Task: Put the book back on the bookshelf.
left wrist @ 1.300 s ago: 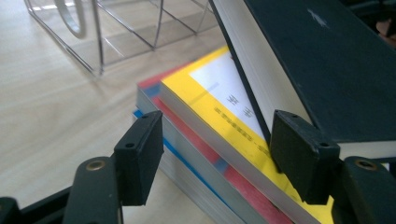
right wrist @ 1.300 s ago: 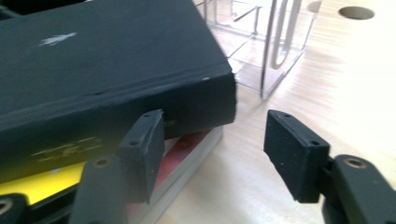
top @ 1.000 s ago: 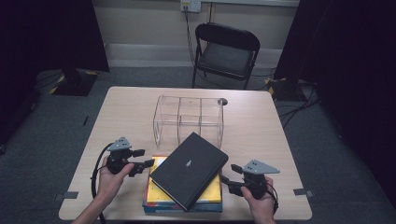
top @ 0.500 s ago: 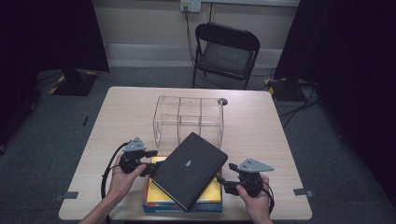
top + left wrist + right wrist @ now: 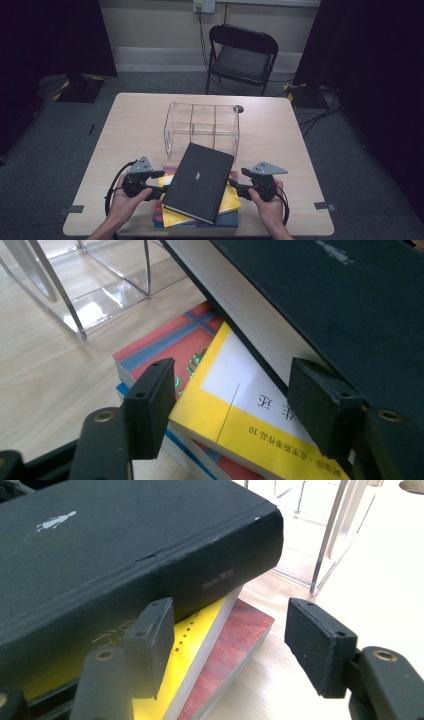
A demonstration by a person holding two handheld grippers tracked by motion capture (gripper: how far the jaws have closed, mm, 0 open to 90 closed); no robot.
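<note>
A thick black book [image 5: 200, 182] lies askew on top of a stack with a yellow book [image 5: 231, 202] and a red and blue book under it. My left gripper [image 5: 159, 184] is at the stack's left side. In the left gripper view, my left gripper [image 5: 235, 405] has the yellow book's [image 5: 225, 390] corner between its jaws, which have just been opening. My right gripper [image 5: 239, 183] is at the stack's right side. My right gripper [image 5: 230, 640] has the stack's edge and the red book [image 5: 240, 630] between its jaws, below the black book's spine [image 5: 200, 570]. Its jaws have just been closing and press on nothing.
A clear plastic organizer [image 5: 200, 125] with several compartments stands just behind the stack. The wooden table [image 5: 135, 125] has bare room to the left and right of it. A black folding chair [image 5: 242, 55] stands beyond the far edge.
Both grippers have moved inward toward the book stack, the left from the left and the right from the right. The books have not shifted.
</note>
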